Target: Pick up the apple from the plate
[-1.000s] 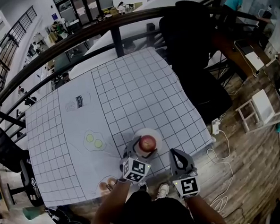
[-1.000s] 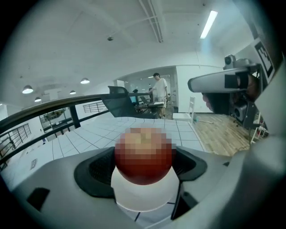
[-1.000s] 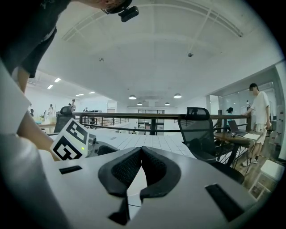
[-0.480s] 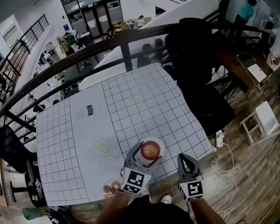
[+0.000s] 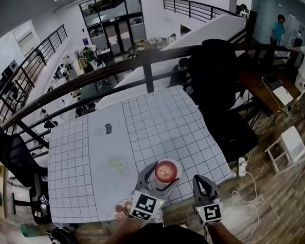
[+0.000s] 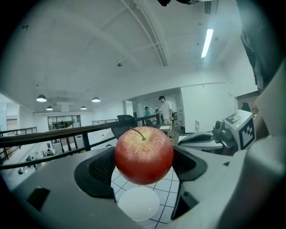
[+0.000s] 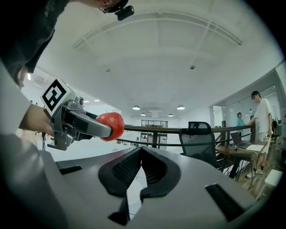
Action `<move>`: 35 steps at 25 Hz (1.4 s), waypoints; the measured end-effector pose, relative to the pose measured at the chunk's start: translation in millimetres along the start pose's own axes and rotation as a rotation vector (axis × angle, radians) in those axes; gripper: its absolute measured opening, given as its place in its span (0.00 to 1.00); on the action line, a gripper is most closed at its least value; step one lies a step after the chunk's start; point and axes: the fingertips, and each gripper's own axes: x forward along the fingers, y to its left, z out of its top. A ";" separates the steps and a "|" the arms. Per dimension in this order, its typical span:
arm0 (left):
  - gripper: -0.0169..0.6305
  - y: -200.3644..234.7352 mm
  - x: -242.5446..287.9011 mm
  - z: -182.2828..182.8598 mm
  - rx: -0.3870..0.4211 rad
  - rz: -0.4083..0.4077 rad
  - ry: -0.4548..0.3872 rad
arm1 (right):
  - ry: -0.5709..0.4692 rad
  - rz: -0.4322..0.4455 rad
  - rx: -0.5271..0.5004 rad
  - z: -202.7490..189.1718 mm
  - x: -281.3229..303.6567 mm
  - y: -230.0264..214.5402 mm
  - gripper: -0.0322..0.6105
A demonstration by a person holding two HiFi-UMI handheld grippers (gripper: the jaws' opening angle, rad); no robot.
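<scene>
Gridded table [image 5: 157,118], logo [image 5: 107,128] unreadable, left gripper [image 5: 163,174] gripping apple [image 6: 144,155]

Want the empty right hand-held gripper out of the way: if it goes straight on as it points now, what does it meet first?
Probably the dark railing beyond the table. The right hand-held gripper looks level above the tabletop, and the office chair sits right of that line. Depth is unclear.

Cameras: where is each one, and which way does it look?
Head view: on the person's head, looking down at the table, both tools and a forearm.
Left gripper view: on the left tool, looking along its jaws, shut on the apple above the plate.
Right gripper view: on the right tool, looking along its shut jaws toward a railing.
Shared: every view shows the apple.
</scene>
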 end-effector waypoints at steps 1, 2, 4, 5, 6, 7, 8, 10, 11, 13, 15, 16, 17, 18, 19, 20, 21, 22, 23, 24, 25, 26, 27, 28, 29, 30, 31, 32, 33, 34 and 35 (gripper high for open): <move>0.66 -1.4 -2.0 2.8 0.005 0.002 -0.004 | -0.009 0.005 -0.005 4.2 -1.3 1.0 0.09; 0.66 -2.9 -3.7 5.4 0.011 0.004 -0.008 | -0.019 0.009 -0.009 8.6 -2.2 1.9 0.09; 0.66 -5.5 -6.8 10.0 0.021 0.005 -0.017 | -0.041 0.013 -0.013 18.4 -2.9 3.1 0.09; 0.66 -6.7 -8.6 12.0 0.024 0.006 -0.020 | -0.052 0.013 -0.013 23.4 -3.3 3.8 0.09; 0.66 -8.0 -10.8 13.7 0.025 0.007 -0.021 | -0.062 0.014 -0.012 28.1 -3.9 5.1 0.09; 0.66 -9.2 -13.1 15.0 0.025 0.009 -0.022 | -0.072 0.016 -0.010 33.0 -4.6 6.6 0.09; 0.66 -10.1 -15.3 15.8 0.024 0.012 -0.022 | -0.083 0.019 -0.008 38.2 -5.2 8.2 0.09; 0.66 -9.8 -19.1 16.8 0.016 0.022 -0.023 | -0.102 0.023 -0.008 45.7 -6.1 10.8 0.09; 0.66 -8.9 -21.3 16.9 0.011 0.027 -0.025 | -0.110 0.026 -0.012 48.0 -6.7 12.3 0.09; 0.66 -7.3 -26.1 17.2 0.003 0.035 -0.031 | -0.127 0.030 -0.015 51.5 -8.0 15.9 0.09; 0.66 -7.0 -29.3 17.5 -0.002 0.039 -0.034 | -0.143 0.032 -0.011 54.5 -8.5 19.8 0.09; 0.66 -7.5 -30.2 17.6 -0.004 0.040 -0.035 | -0.148 0.033 -0.007 55.3 -8.4 21.7 0.09; 0.66 -8.3 -31.0 17.5 -0.007 0.039 -0.036 | -0.153 0.034 -0.003 55.9 -8.6 23.5 0.09; 0.66 -9.1 -31.9 17.0 -0.010 0.039 -0.036 | -0.157 0.036 0.001 56.3 -9.0 25.4 0.09; 0.66 -9.8 -32.8 16.1 -0.012 0.039 -0.036 | -0.161 0.040 0.003 56.8 -9.5 27.5 0.09; 0.66 -10.1 -33.7 14.9 -0.015 0.040 -0.034 | -0.166 0.044 0.002 58.1 -9.7 29.5 0.09; 0.66 -10.0 -34.4 13.6 -0.017 0.042 -0.031 | -0.175 0.047 0.000 60.7 -9.9 31.5 0.09; 0.66 -9.7 -34.9 12.3 -0.020 0.045 -0.028 | -0.187 0.047 -0.001 64.6 -10.0 33.2 0.09; 0.66 -9.4 -35.3 11.0 -0.022 0.048 -0.025 | -0.202 0.044 0.000 69.1 -10.5 34.1 0.09; 0.66 -9.2 -35.6 10.0 -0.024 0.050 -0.023 | -0.208 0.039 0.001 71.8 -11.3 34.2 0.09; 0.66 -9.2 -35.9 9.2 -0.025 0.051 -0.022 | -0.204 0.034 0.001 71.5 -12.3 33.5 0.09; 0.66 -9.1 -36.1 8.7 -0.025 0.052 -0.021 | -0.199 0.030 0.003 71.0 -13.0 32.4 0.09; 0.66 -8.9 -36.1 8.3 -0.025 0.052 -0.020 | -0.203 0.026 0.008 72.4 -13.2 31.4 0.09; 0.66 -8.8 -36.0 8.1 -0.026 0.053 -0.019 | -0.209 0.022 0.013 74.0 -13.1 30.6 0.09; 0.66 -8.6 -35.8 7.8 -0.027 0.053 -0.019 | -0.206 0.020 0.012 73.2 -12.9 29.8 0.09; 0.66 -8.6 -35.7 7.5 -0.027 0.052 -0.019 | -0.194 0.019 0.004 69.6 -13.0 29.1 0.09; 0.66 -8.6 -35.7 7.2 -0.027 0.051 -0.018 | -0.181 0.019 -0.005 65.9 -13.2 28.7 0.09; 0.66 -8.7 -35.6 6.8 -0.028 0.050 -0.018 | -0.181 0.018 -0.008 65.6 -13.2 28.7 0.09; 0.66 -9.1 -35.4 6.5 -0.028 0.048 -0.018 | -0.191 0.017 -0.001 68.2 -13.1 29.0 0.09; 0.66 -9.6 -35.1 6.3 -0.028 0.047 -0.018 | -0.200 0.015 0.007 70.4 -13.2 29.1 0.09; 0.66 -10.2 -34.7 6.4 -0.027 0.045 -0.017 | -0.205 0.013 0.013 71.3 -13.4 28.8 0.09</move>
